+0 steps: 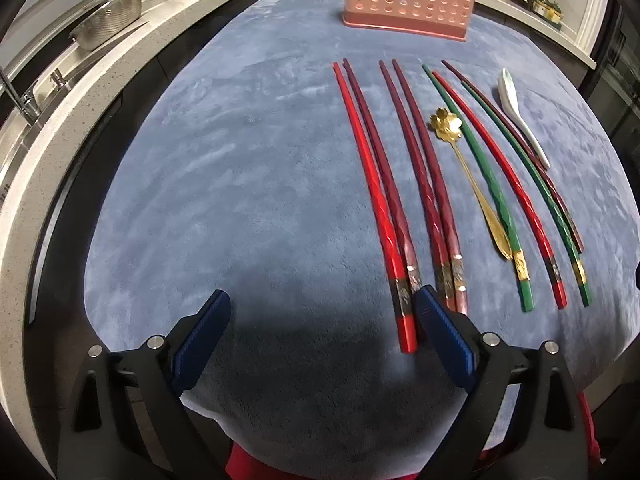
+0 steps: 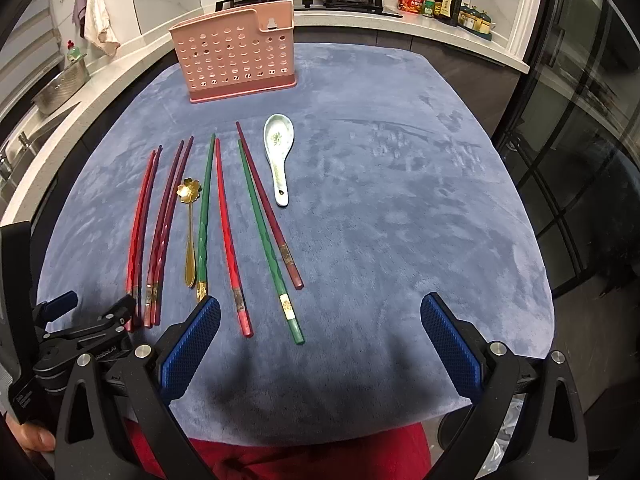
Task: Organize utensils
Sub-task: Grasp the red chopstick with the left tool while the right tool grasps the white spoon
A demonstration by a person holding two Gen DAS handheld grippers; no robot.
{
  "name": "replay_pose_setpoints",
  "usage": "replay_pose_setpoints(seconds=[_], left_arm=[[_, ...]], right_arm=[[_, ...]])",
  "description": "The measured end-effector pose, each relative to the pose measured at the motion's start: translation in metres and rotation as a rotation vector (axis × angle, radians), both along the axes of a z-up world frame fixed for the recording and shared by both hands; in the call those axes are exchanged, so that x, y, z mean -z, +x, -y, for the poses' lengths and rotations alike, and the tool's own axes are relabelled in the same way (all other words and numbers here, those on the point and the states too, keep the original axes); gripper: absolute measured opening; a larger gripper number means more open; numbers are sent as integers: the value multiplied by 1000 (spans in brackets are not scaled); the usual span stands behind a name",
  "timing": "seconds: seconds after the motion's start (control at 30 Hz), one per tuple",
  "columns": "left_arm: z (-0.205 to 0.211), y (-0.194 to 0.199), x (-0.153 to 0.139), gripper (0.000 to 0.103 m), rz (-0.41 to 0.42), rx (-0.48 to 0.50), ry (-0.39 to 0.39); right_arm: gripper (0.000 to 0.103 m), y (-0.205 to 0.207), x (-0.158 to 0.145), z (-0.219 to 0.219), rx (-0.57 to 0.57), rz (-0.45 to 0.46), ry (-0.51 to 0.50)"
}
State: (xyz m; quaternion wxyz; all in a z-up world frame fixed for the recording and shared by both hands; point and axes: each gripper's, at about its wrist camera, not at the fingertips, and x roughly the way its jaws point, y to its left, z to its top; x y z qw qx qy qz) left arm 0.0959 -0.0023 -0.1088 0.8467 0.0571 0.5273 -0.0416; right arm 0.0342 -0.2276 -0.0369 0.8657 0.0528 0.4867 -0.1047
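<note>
Nothing is gripped at this moment: the left gripper (image 1: 322, 314) is held wide open above the blue cloth (image 1: 240, 184), and the right gripper (image 2: 320, 320) is also spread open and empty. The utensils are laid in a row on the cloth: a red and dark pair of chopsticks (image 1: 380, 200) at the left, a second dark pair (image 1: 424, 188) beside it, then a gold spoon (image 2: 189, 224) with a flower-shaped bowl, green and red chopsticks (image 2: 224, 216), another green and dark-red pair (image 2: 264, 216), and a white ceramic spoon (image 2: 279, 152) at the far right. The pink holder (image 2: 236, 54) with round holes is standing upright at the far end of the cloth, well apart from the row, and no utensil is seen in it. The task is judged to be at its very start, with the first pick not yet made. The left gripper's right finger (image 1: 440, 332) is just beside the near ends of the leftmost pair, so this pair is probably to be taken first. For the next move, the jaws must be brought around the thin sticks near their ends and closed firmly, because such sticks can slip or roll on soft cloth.
</note>
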Motion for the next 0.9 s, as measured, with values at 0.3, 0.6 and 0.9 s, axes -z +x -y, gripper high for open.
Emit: replay_pose_setpoints(seconds=[0.3, 0.6, 0.9], left_arm=[[-1, 9, 8, 89, -27, -15, 10], [2, 13, 3, 50, -28, 17, -47], [-13, 30, 1, 14, -39, -21, -74]], right_arm=[[96, 12, 5, -1, -11, -21, 5], [96, 31, 11, 4, -20, 2, 13], [63, 80, 22, 13, -36, 19, 74]])
